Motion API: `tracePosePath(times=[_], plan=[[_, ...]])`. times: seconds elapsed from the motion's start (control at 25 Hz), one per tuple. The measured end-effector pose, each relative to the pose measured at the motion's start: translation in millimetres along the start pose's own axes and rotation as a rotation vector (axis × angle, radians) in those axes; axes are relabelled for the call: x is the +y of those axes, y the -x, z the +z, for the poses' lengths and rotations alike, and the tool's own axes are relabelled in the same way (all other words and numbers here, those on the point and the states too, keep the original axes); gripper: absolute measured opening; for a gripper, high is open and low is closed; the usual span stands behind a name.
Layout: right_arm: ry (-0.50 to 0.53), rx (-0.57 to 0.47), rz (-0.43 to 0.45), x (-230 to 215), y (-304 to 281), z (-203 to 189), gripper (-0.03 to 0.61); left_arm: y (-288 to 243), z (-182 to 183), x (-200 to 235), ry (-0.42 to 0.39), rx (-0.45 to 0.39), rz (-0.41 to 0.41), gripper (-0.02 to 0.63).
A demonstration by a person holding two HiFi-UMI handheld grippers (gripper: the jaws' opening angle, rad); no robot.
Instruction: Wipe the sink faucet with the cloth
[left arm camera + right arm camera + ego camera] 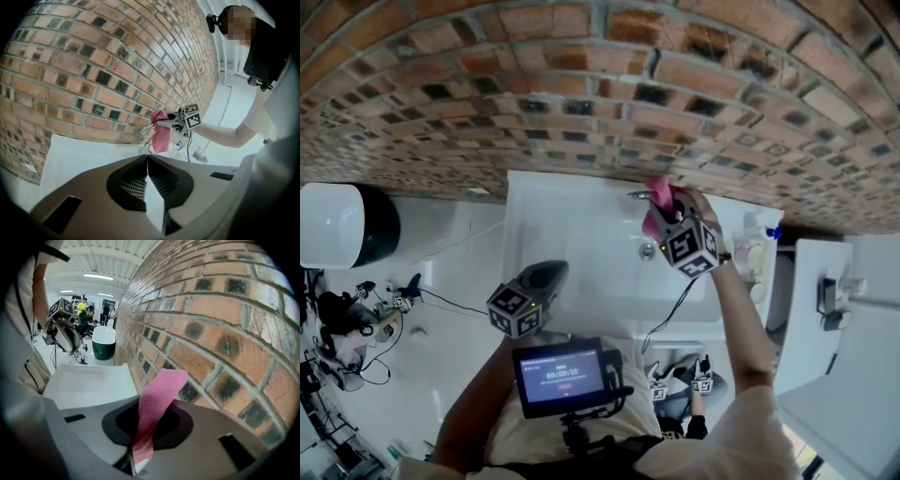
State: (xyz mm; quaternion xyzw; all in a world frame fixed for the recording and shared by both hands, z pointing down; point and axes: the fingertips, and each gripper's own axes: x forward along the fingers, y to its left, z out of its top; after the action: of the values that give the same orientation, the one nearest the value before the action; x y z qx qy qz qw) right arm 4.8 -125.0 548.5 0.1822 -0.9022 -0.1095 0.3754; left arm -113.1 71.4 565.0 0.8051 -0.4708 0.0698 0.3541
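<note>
A chrome faucet stands at the back of the white sink, against the brick wall. My right gripper is raised just to the faucet's right, shut on a pink cloth that hangs beside the spout. In the right gripper view the cloth runs up out of the closed jaws toward the bricks. From the left gripper view, the cloth drapes next to the faucet. My left gripper hovers over the sink's front left part, shut and holding nothing.
The brick wall rises right behind the sink. A white and dark green tub stands at the left. Bottles sit on the sink's right ledge. A white unit is further right. A small screen hangs at the person's chest.
</note>
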Motion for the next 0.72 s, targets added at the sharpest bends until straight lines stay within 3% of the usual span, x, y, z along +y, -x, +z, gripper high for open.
tracePosePath(times=[0.28, 0.52, 0.72], plan=[[0.058, 0.101, -0.06, 29, -33, 6, 0.057, 13, 5, 16, 0.019, -0.027, 0.031, 0.005], [0.167, 0.243, -0.177, 40, -53, 5, 0.057, 30, 3, 31, 0.039, -0.043, 0.066, 0.005], [0.146, 0.3, -0.227, 40, -60, 11, 0.057, 37, 3, 37, 0.051, -0.055, 0.074, 0.005]])
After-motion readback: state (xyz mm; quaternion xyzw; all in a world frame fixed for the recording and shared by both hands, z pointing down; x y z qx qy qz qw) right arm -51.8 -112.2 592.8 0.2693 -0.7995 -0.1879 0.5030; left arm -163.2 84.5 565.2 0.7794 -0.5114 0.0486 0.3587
